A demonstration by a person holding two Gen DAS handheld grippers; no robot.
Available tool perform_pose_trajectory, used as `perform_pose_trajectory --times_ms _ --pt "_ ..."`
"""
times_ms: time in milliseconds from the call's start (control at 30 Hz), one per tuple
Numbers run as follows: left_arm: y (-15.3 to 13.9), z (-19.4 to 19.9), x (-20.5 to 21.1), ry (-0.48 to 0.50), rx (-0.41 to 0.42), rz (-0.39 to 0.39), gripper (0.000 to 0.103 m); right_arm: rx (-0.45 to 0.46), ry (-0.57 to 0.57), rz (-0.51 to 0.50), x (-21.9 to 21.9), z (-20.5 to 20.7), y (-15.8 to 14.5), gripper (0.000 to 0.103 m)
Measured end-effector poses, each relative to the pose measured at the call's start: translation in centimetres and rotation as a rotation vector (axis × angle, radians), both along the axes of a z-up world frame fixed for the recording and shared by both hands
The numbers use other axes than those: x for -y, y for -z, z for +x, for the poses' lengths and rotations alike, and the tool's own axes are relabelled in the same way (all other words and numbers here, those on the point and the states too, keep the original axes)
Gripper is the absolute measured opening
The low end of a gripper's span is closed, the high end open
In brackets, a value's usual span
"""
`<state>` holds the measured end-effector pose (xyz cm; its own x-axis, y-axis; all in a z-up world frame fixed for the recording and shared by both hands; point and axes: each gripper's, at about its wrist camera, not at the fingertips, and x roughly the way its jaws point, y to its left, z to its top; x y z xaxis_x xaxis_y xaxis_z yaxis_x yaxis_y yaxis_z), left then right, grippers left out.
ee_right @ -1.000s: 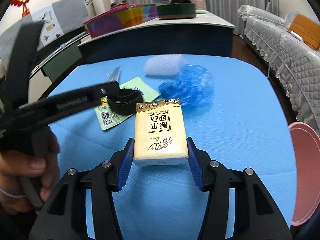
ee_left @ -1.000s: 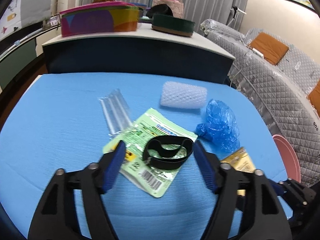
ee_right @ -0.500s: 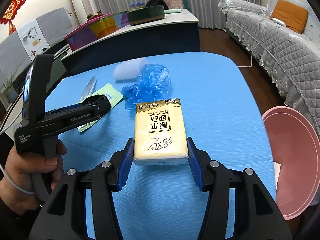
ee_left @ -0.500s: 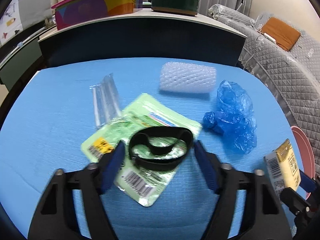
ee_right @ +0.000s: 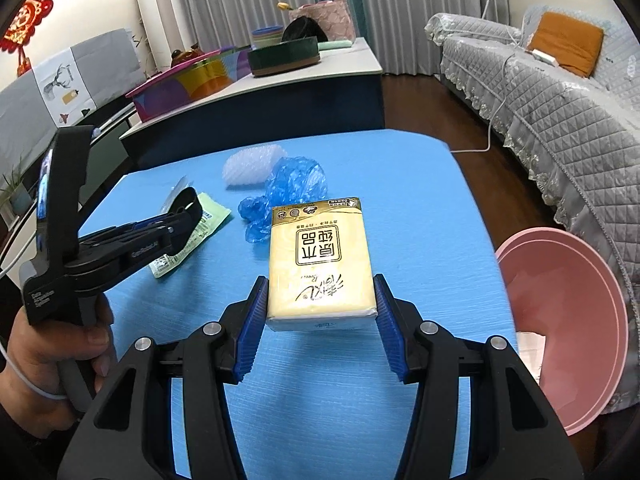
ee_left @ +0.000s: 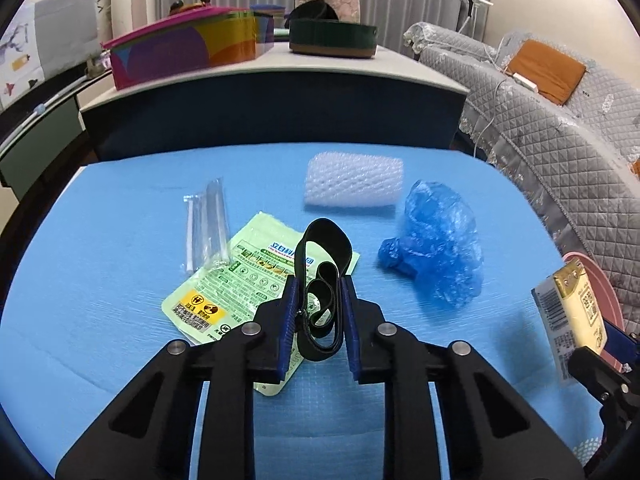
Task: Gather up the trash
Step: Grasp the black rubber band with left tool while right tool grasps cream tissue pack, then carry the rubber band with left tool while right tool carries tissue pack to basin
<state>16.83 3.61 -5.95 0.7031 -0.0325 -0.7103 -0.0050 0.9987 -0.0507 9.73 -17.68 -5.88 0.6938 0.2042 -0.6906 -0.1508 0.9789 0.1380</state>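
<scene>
Left wrist view: left gripper (ee_left: 319, 312) has its jaws closing on the black elastic band (ee_left: 322, 276), which stands folded and squeezed upright between the blue pads (ee_left: 289, 320), part of the loop sticking out beyond the tips. Band sits on top of the green sachet (ee_left: 240, 280) on the blue table (ee_left: 100, 220). Clear plastic sleeve (ee_left: 206, 224) lies just left of the sachet; white foam net (ee_left: 354, 179) lies far centre, crumpled blue plastic (ee_left: 436, 248) to the right. Right wrist view: right gripper (ee_right: 322, 320) is pinching the yellow tissue pack (ee_right: 320, 260) across its near end, pack held clear of the table and pointing away from the camera. Pink bin (ee_right: 568, 320) stands off the right edge of the table, with white scraps showing low inside it. Judgement: step in hand is securing the band, with the tissue pack on its way to the bin. To do it well, finish the squeeze until both layers of the band are firmly caught, then lift straight up and check that the sachet stays down; the pad tips look close to the sachet, so a snag on its edge is possible. For the right side, keep the pinch steady and carry the pack fully over the bin's rim before letting go.
</scene>
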Motion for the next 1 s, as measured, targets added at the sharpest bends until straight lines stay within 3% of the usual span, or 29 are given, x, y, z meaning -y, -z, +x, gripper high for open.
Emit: perform_pose_trajectory --times_ms 533,1000 --pt "-2.4 -3.4 2.7 0.042 0.093 0.011 0.021 0.091 0.075 0.006 3.5 -2.7 -2.6 0.052" --pt "-2.5 -5.3 4.7 0.040 0.098 -0.035 0.021 0.139 0.152 0.015 7.0 -3.9 -4.0 0.052"
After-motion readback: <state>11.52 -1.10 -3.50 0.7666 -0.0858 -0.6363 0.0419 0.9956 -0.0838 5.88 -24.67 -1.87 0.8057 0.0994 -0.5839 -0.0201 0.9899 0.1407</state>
